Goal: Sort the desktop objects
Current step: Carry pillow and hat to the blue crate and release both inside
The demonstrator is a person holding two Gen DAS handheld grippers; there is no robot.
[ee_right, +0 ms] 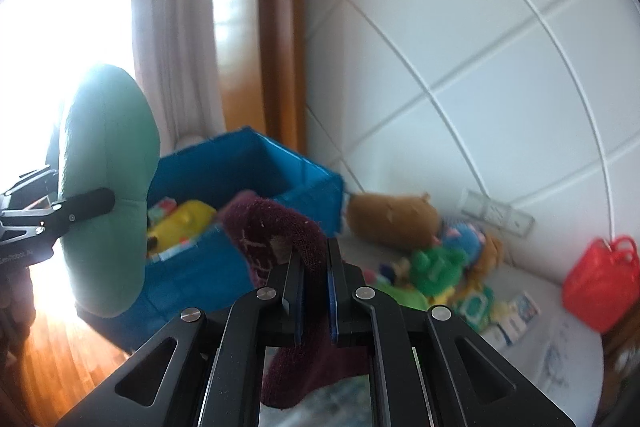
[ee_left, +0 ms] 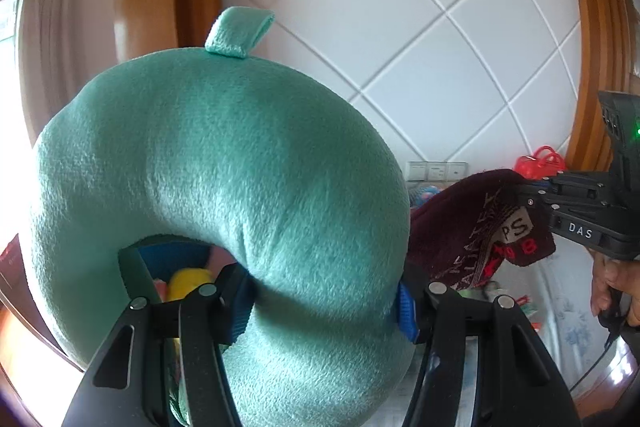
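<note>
- Two loads hang in the air at once. Biggest is the green neck pillow [ee_left: 208,187], pinched by one limb in the left gripper [ee_left: 324,301]. Its bulk stands above and ahead of the fingers, so I judge it could sag or twist free on a quick swing.
- Next, the blue bin [ee_right: 256,179] sits ahead and left of the right gripper [ee_right: 314,291]. With toys already inside, a wide pillow could catch the rim and tip out.
- Smaller, the maroon knit cloth [ee_right: 280,227] is clamped tight in the right gripper and droops below it. That loose end could snag the toy pile [ee_right: 436,263] ahead to the right.
</note>
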